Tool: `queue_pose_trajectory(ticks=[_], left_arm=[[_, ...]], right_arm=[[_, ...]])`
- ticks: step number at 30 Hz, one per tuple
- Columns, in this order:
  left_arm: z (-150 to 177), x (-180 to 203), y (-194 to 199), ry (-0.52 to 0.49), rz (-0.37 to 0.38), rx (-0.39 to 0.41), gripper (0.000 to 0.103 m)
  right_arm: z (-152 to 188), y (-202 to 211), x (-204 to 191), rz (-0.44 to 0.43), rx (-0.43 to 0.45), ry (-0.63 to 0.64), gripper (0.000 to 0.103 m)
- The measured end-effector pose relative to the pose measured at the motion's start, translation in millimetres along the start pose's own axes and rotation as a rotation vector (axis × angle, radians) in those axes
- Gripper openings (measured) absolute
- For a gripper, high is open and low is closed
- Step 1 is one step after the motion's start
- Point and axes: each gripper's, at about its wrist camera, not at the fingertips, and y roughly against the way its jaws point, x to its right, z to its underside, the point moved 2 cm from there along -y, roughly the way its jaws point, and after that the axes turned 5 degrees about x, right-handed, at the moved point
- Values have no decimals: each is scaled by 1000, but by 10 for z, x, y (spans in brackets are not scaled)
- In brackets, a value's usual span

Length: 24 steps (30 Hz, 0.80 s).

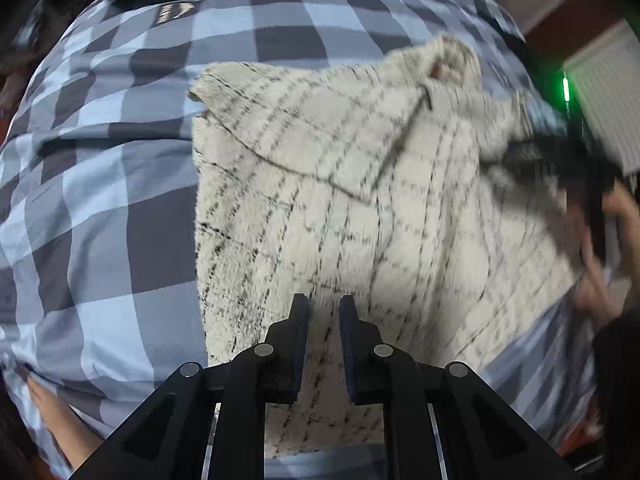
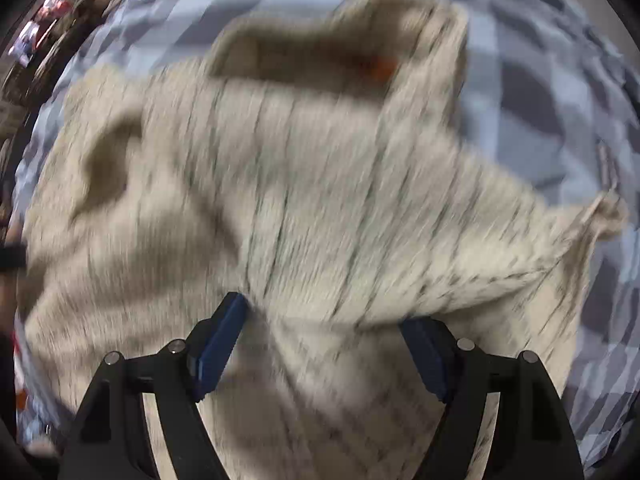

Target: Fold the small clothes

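A cream fleece garment [image 1: 360, 184] is showing a thin dark grid of lines, with an orange tag [image 2: 382, 68] glowing at its neck. Beneath it, the bedspread [image 1: 100, 200] is displaying pale blue, grey-blue and charcoal checks. Black gripper arms are carrying dark blue pads [image 2: 218, 348].

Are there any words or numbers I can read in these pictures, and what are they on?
None can be read.
Dark label on the checked bedcover: pale marks, too small and blurred.
Orange tag inside the cream sweater: blurred, nothing legible.
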Motion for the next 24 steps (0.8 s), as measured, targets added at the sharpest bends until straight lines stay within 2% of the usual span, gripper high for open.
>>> queue_pose_trajectory(ticks=[4, 7, 9, 11, 12, 13, 14, 15, 18, 19, 22, 24], left_arm=[[48, -19, 11, -10, -6, -2, 14], [74, -104, 20, 16, 2, -6, 14], [96, -130, 19, 18, -4, -7, 14], [141, -200, -3, 15, -4, -14, 14], [154, -213, -19, 15, -7, -19, 14], [170, -223, -36, 17, -13, -25, 14], [185, -229, -47, 19, -16, -32, 14], [189, -238, -52, 20, -17, -36, 14], [212, -230, -31, 4, -25, -34, 14], [222, -226, -30, -2, -27, -34, 14], [222, -210, -57, -2, -33, -39, 14], [195, -197, -91, 2, -36, -46, 14]], right_arm=[[-303, 326, 268, 121, 183, -194, 75], [-324, 594, 589, 207, 276, -385, 75], [-288, 766, 675, 163, 346, -454, 75], [-232, 968, 753, 17, 403, -528, 75], [-268, 945, 761, -49, 388, -538, 75], [-248, 913, 731, -132, 321, -526, 75], [-368, 797, 650, -150, 273, -503, 75], [-382, 742, 590, -144, 216, -449, 75], [-243, 619, 258, -34, 77, -217, 75], [-161, 565, 180, -47, 28, -197, 75], [26, 481, 89, -181, -34, -291, 75], [93, 401, 47, -198, -74, -342, 74]])
